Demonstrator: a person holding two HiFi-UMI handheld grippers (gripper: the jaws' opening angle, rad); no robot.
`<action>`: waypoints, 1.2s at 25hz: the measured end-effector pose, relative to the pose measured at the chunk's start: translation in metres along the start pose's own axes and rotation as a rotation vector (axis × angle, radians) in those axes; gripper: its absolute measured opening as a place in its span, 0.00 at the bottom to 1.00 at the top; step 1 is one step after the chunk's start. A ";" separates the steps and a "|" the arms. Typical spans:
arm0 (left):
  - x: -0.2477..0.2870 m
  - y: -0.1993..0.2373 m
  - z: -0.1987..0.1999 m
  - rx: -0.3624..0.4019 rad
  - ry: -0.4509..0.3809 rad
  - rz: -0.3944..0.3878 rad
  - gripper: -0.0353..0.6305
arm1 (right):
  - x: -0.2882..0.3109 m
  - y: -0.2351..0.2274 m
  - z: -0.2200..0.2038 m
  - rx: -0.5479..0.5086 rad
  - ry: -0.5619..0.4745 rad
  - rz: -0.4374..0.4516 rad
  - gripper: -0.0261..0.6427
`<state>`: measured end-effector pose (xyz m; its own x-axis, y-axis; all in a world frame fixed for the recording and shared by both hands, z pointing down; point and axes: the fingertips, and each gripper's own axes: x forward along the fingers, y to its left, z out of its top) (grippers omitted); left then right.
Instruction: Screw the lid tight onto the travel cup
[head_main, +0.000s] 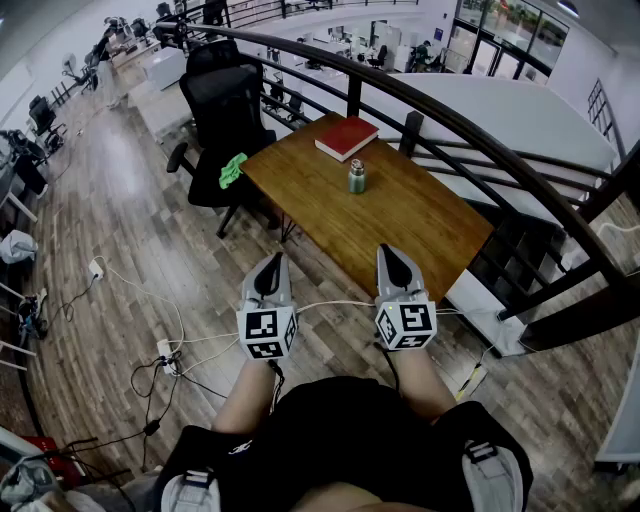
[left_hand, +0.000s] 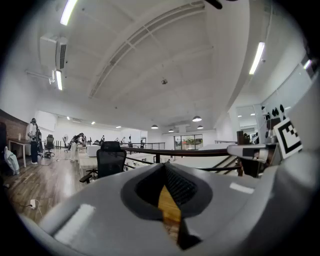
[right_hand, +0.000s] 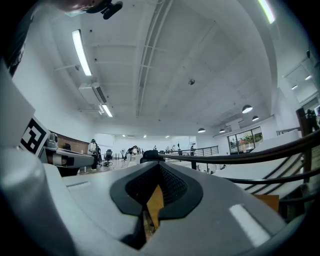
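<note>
Head view looks steeply down on a wooden counter set cornerwise beside a curved dark railing; the travel cup stands upright on it, a little towards the far corner, alone on bare wood; its top looks paler than its green body, but it is too small to tell how the lid sits. A red book lies flat at the far corner, near the cup but not touching it. A black office chair stands off the left corner with a green cloth on its seat; cables trail across the wooden floor to a power strip.

The left gripper hangs over the floor just off the counter's near left edge; the right gripper points over the near corner; both are well apart from the cup, and each carries its marker cube at the back.

Left gripper view shows its fingers clenched with nothing between them, only a thin sliver of wood colour showing through; right gripper view shows its fingers clenched and empty in the same way, with the railing running beyond them.
</note>
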<state>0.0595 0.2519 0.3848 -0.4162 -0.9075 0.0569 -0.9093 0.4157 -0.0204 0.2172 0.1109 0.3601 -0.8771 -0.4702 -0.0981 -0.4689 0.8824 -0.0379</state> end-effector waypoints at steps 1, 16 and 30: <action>0.001 -0.003 0.002 -0.011 -0.003 -0.003 0.13 | -0.001 -0.003 0.000 0.002 0.000 -0.001 0.04; -0.021 -0.001 0.002 -0.052 -0.006 0.020 0.13 | -0.019 0.004 0.012 -0.015 -0.036 -0.007 0.04; -0.046 0.030 -0.007 -0.055 -0.005 -0.027 0.13 | -0.028 0.029 0.021 -0.055 -0.077 -0.089 0.04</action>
<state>0.0516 0.3061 0.3886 -0.3920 -0.9185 0.0519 -0.9184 0.3940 0.0355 0.2298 0.1501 0.3408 -0.8222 -0.5422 -0.1734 -0.5513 0.8343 0.0050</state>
